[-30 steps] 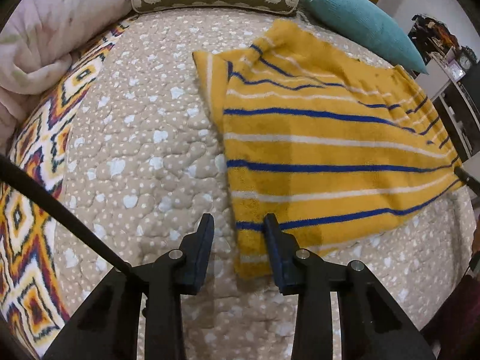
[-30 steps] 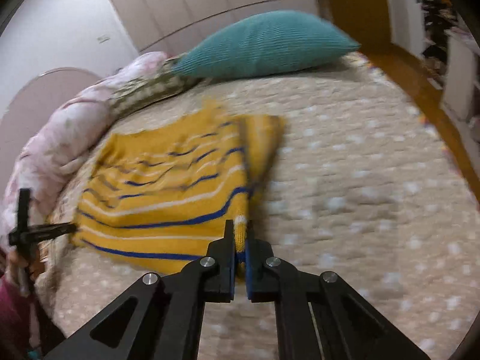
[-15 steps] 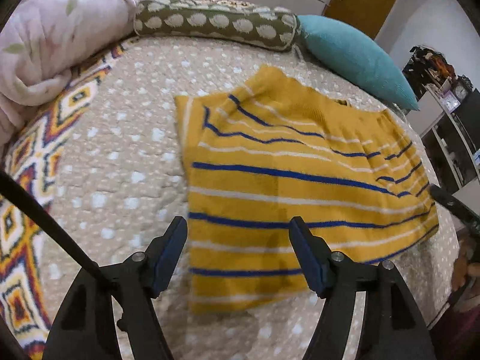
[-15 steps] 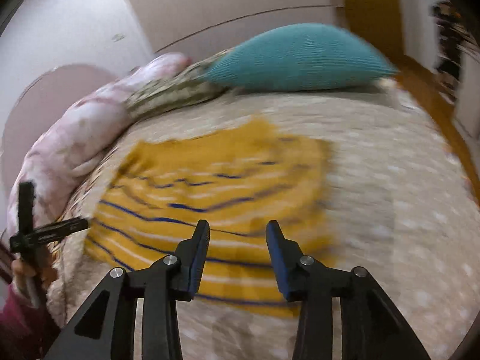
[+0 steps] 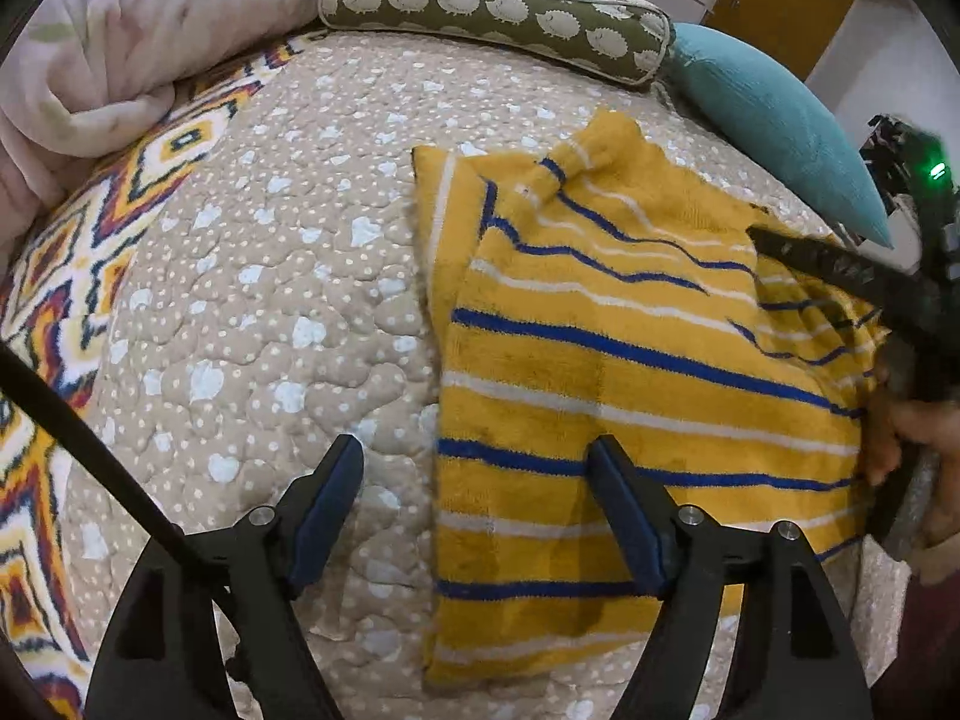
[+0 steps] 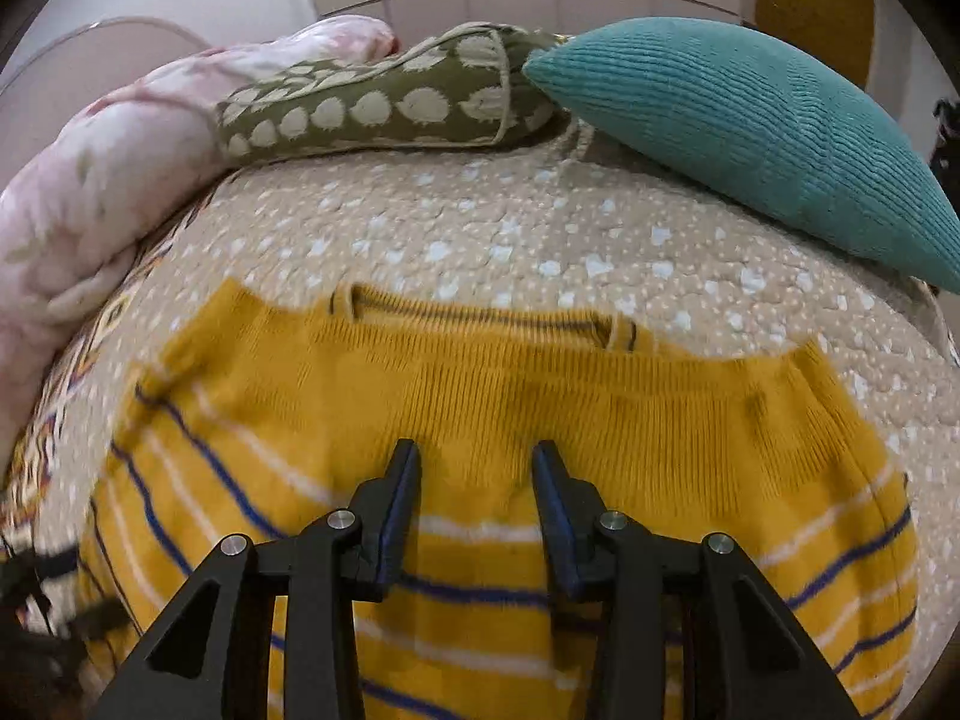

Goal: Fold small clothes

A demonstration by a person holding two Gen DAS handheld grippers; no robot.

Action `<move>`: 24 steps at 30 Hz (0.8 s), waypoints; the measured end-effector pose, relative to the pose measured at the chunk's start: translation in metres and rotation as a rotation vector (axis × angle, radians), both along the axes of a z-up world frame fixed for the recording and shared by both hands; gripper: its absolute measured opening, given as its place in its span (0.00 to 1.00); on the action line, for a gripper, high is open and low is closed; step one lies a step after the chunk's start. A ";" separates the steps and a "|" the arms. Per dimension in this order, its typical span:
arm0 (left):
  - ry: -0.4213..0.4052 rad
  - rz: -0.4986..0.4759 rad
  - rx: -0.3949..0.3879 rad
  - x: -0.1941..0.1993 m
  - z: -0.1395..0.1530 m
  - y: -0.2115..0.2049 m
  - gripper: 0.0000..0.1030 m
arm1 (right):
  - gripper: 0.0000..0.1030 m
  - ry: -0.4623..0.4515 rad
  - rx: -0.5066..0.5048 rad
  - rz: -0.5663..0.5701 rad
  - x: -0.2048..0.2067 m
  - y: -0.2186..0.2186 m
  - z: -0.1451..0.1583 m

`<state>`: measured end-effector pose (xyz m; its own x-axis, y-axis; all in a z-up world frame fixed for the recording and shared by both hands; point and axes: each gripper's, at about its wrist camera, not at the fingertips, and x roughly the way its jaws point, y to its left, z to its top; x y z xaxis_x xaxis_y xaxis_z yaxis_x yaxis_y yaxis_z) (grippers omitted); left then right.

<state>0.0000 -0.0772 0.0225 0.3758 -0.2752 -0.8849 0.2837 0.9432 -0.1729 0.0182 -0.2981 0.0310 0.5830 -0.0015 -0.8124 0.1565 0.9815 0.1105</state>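
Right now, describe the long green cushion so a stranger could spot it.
Look to the far end of the bed. The long green cushion lies there between the pink duvet and the teal pillow. Only it has cream hedgehog shapes.

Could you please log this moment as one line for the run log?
stage: sleeve folded in | sweater: flat on bed | left claw: open, just widened, over hem edge | right claw: open, above collar end

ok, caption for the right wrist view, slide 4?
Open right gripper above the yellow striped sweater lying on the quilted bed.
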 end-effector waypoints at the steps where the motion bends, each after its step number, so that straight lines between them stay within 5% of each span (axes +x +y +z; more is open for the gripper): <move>1: -0.012 0.001 0.011 -0.002 0.001 -0.001 0.77 | 0.42 -0.016 0.016 0.005 -0.002 0.002 0.007; 8: -0.024 0.007 0.036 -0.002 0.000 -0.004 0.79 | 0.45 -0.051 0.031 0.177 -0.003 0.057 0.019; 12: -0.035 0.010 0.052 -0.004 0.001 -0.006 0.79 | 0.46 -0.008 0.022 0.128 0.015 0.059 -0.015; 16: -0.034 0.005 0.072 -0.003 0.002 -0.008 0.82 | 0.48 -0.034 0.088 0.088 0.014 0.048 -0.009; 24: -0.021 0.023 0.049 0.002 0.002 -0.003 0.83 | 0.57 -0.073 0.128 0.050 -0.051 0.014 0.015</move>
